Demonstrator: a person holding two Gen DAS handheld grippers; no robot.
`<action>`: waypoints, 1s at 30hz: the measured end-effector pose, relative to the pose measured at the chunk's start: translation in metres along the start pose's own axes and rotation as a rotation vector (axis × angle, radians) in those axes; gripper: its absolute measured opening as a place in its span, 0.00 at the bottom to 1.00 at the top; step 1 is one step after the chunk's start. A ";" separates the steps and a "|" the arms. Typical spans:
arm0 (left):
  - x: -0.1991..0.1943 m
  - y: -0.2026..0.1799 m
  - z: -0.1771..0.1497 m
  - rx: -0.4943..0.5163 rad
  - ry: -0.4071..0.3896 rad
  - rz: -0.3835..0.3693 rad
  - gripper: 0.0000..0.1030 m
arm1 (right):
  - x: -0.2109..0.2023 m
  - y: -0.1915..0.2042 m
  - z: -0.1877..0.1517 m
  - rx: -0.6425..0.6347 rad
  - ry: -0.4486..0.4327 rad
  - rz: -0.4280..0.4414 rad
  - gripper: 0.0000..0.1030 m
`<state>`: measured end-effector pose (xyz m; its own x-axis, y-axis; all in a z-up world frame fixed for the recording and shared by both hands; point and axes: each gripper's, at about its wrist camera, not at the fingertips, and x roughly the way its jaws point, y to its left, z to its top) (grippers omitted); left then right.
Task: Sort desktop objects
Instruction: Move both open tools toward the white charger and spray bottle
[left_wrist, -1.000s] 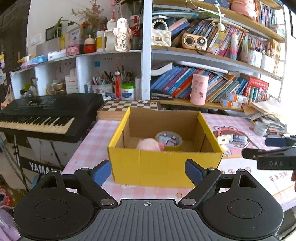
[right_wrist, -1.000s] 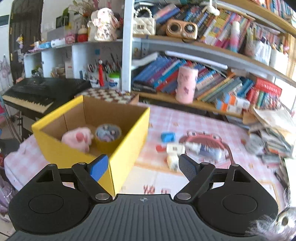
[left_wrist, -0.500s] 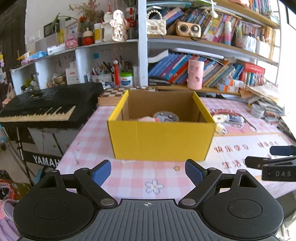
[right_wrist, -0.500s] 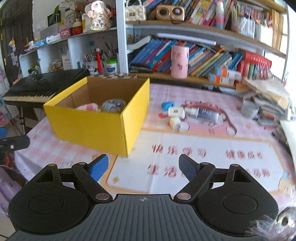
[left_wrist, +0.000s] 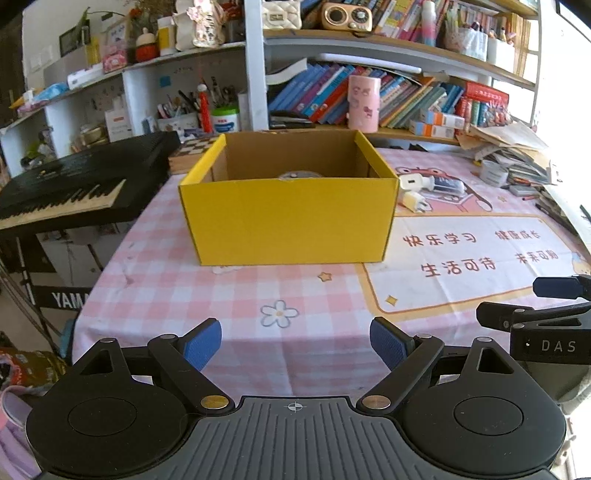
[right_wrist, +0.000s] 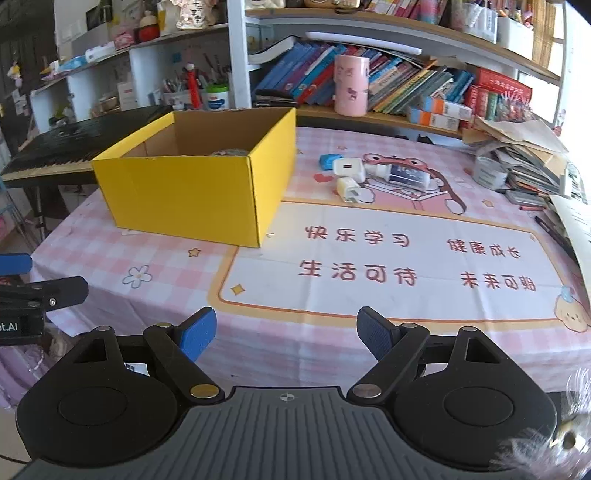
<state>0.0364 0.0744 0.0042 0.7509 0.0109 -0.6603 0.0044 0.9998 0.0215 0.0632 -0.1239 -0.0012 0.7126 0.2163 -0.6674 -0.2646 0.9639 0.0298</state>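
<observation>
Both jaws gape empty; chargers (right_wrist: 349, 177) lying right of the yellow box (right_wrist: 192, 192) sit nearer the right gripper (right_wrist: 284, 332) than the left gripper (left_wrist: 295, 341).

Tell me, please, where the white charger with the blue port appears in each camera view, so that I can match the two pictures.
Left wrist view: the white charger is right of centre, just past the right front corner of the yellow box.
Right wrist view: the white charger is above centre, right of the yellow box, beside the blue eraser.
Shared landmark: the pink cup on the shelf.
</observation>
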 end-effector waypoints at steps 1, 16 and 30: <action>0.001 -0.001 0.000 0.002 0.001 -0.009 0.87 | -0.001 -0.001 -0.001 -0.001 -0.001 -0.006 0.80; 0.009 -0.022 -0.003 0.056 0.034 -0.107 0.88 | -0.009 -0.007 -0.010 0.003 0.025 -0.051 0.80; 0.027 -0.061 0.009 0.119 0.060 -0.183 0.88 | -0.005 -0.031 -0.014 0.026 0.058 -0.102 0.80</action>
<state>0.0624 0.0135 -0.0085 0.6898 -0.1659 -0.7048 0.2174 0.9759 -0.0169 0.0587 -0.1572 -0.0090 0.6957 0.1079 -0.7101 -0.1748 0.9844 -0.0217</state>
